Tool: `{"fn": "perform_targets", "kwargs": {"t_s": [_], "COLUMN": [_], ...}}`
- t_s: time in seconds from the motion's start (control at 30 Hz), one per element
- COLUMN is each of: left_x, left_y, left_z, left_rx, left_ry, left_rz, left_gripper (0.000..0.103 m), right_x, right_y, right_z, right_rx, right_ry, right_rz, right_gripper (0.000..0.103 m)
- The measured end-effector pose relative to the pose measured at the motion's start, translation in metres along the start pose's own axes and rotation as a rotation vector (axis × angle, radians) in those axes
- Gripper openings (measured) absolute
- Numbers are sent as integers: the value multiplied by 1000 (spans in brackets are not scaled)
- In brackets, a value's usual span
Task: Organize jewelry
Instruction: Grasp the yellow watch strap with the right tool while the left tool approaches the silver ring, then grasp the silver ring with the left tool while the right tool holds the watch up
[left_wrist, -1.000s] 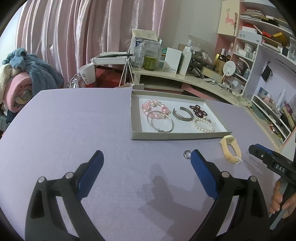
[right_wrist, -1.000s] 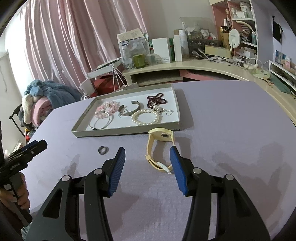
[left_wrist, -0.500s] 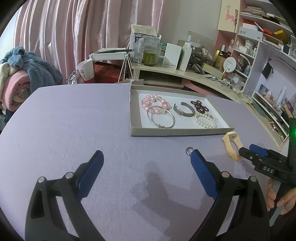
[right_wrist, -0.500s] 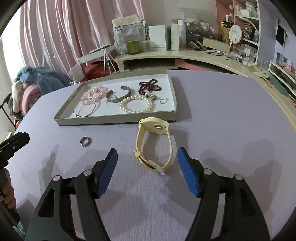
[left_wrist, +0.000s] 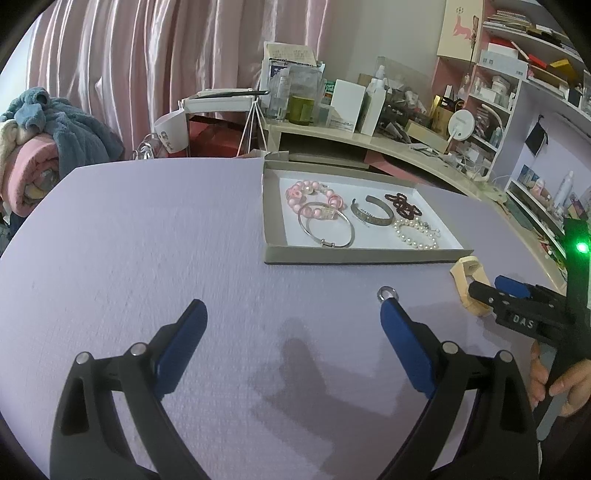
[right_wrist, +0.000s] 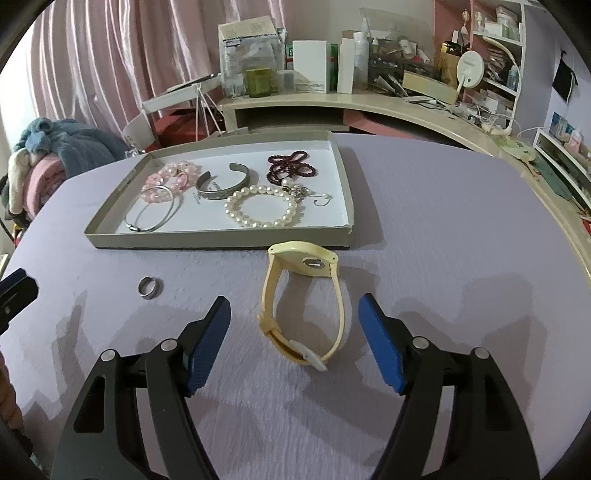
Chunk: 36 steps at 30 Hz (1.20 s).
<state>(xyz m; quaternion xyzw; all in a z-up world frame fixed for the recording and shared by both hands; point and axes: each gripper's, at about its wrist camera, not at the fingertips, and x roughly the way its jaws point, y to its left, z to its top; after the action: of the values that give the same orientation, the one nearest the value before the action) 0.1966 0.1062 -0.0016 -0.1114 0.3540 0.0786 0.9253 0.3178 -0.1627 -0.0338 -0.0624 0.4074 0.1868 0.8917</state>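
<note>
**A:** Jewelry is mostly in the tray (right_wrist: 218, 240) already — pearl bracelet (right_wrist: 258, 208), silver cuff (right_wrist: 221, 184), bangle (right_wrist: 153, 212), pink beads (right_wrist: 168, 179), dark beads (right_wrist: 291, 168). Two pieces lie outside it on the bench (right_wrist: 443, 221): the yellow watch (right_wrist: 303, 306) and a small ring (right_wrist: 149, 287).

**B:** And the tongs?

**A:** Right tongs (right_wrist: 295, 323) have just been opening; they stand wide with the watch strap loop between the pads, neither pad touching it. Left tongs (left_wrist: 291, 323) gape wide too, holding nothing, with the ring (left_wrist: 386, 294) just off the tip of one finger (left_wrist: 402, 332).

**B:** So where could it slip?

**A:** The watch stands on edge, case against the tray's front wall, strap curling toward the tongs. My guess is that a squeeze across the loop just folds the soft strap — it could buckle and squirt out, or the tongs could catch only the loose white tail (right_wrist: 310, 354).

**B:** And if the grip holds?

**A:** Then the tray wall is the catch. Dragged forward rather than lifted, the watch likely snags the rim and shoves the tray. Dropped carelessly, it lands on the pearls.

**B:** The ring?

**A:** Low and flat — I reckon the pads could flick it off across the bench.
</note>
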Motion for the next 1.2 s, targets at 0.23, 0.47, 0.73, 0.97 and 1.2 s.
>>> {"fn": "perform_targets", "kwargs": {"t_s": [0.23,0.47,0.73,0.97,1.2], "left_x": [0,1,6,7,13], "left_y": [0,1,2,-5,-23], "left_z": [0,-1,-4,-4,-3], "left_rx": [-1,-2,0,5,29], "left_ry": [0,0,7,14,25], "left_rz": [0,0,-2,-11,-28], "left_gripper": [95,95,95,95,95], "right_x": [12,22,26,25,-6], "right_y": [2,0,-1,-1,-11], "right_z": [5,7,8,5,8], "right_rx": [-5,-6,-18,-17,40], "right_ry": [18,31,31,35,-60], "right_rz": [-29,-52,-69,-27,44], "right_gripper": [73,72,72,43,40]}}
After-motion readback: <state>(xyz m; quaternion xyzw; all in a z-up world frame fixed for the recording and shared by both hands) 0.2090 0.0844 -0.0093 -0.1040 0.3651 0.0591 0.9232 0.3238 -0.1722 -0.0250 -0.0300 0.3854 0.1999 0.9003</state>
